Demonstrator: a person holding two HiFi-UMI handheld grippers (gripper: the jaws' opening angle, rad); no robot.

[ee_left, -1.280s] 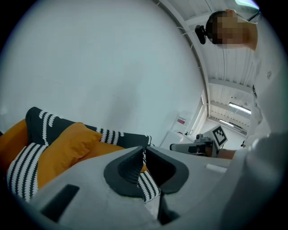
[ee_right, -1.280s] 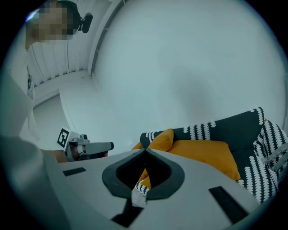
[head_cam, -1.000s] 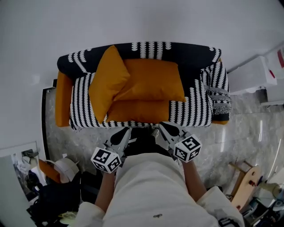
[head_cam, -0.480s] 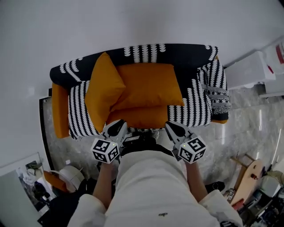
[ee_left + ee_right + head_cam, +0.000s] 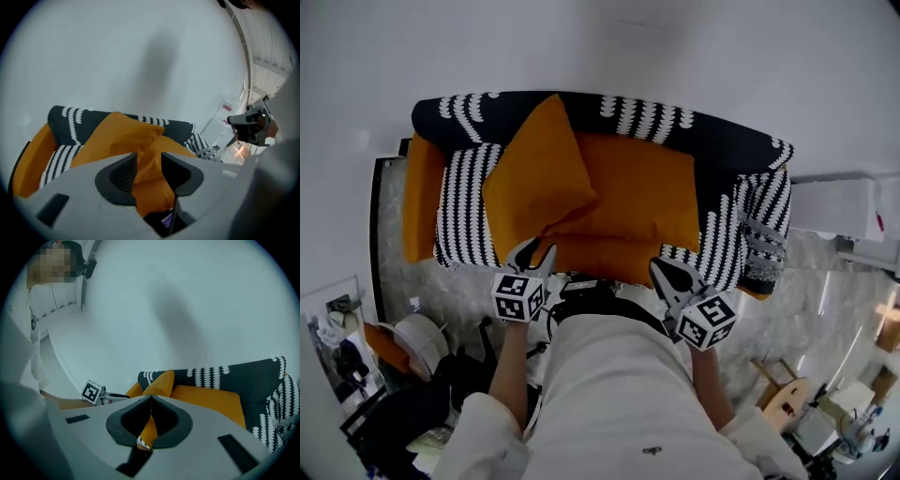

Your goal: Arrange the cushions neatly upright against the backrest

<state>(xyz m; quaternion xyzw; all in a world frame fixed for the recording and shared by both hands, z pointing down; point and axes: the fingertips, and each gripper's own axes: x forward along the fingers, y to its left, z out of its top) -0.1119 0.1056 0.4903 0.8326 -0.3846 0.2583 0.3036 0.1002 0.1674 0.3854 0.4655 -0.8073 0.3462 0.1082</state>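
Three orange cushions lie on the black-and-white patterned sofa (image 5: 703, 141). One cushion (image 5: 534, 178) leans tilted at the left, its corner over a flat cushion (image 5: 642, 192). A third cushion (image 5: 600, 253) lies flat at the seat's front. My left gripper (image 5: 530, 253) is at the leaning cushion's lower corner. Its jaws have just been opening and stand apart; the leaning cushion (image 5: 117, 136) shows through the gap, nothing pinched. My right gripper (image 5: 666, 272) hovers at the seat's front right, shut and empty, fingertips (image 5: 151, 401) meeting.
A white wall runs behind the sofa. A white unit (image 5: 848, 206) stands to its right. Bags and a round white thing (image 5: 412, 342) crowd the marble floor at lower left, with wooden items (image 5: 787, 398) at lower right. The person's body fills the bottom middle.
Both grippers have moved forward to the sofa's front edge. The left one went down and left to the leaning cushion's corner, and its jaws have parted. The right stayed shut.
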